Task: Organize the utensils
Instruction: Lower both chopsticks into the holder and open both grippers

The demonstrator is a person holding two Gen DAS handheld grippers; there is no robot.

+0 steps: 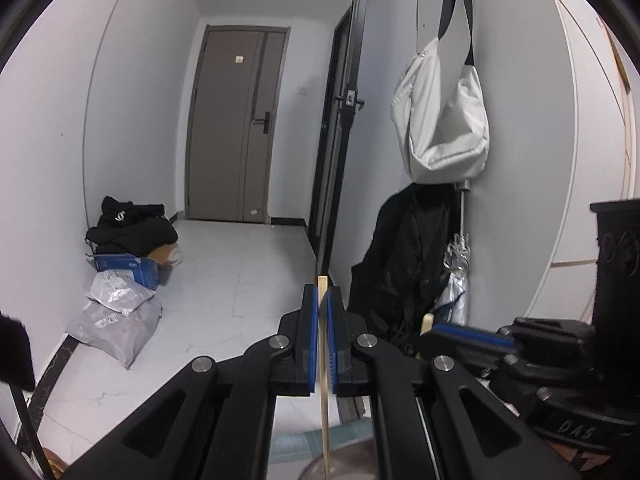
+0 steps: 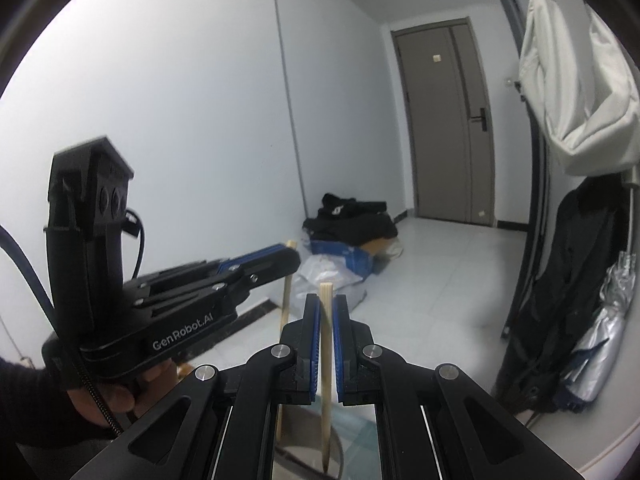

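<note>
Each gripper is clamped on one wooden chopstick. In the left wrist view the left gripper [image 1: 322, 300] has its blue pads closed on a pale chopstick [image 1: 325, 400] that stands nearly upright between them, its blunt top just above the fingertips and its long end hanging below. In the right wrist view the right gripper [image 2: 326, 308] pinches its own stick [image 2: 327, 380] the same way, the tapered tip reaching down towards a round metal rim [image 2: 340, 452] below the jaws; what that vessel is cannot be told.

The two grippers are side by side and near each other: the right one appears just right of the left's fingers, and the left one, with the hand [image 2: 116, 396] holding it, lies to the left of the right's.

The sticks look light, stiff and thin, with a smooth finish, so they are likely to pivot or slip in a two-point pinch. Both are held near the thick upper end, which leaves the long lower part free to swing. A hold nearer the middle would probably steady them more.
</note>
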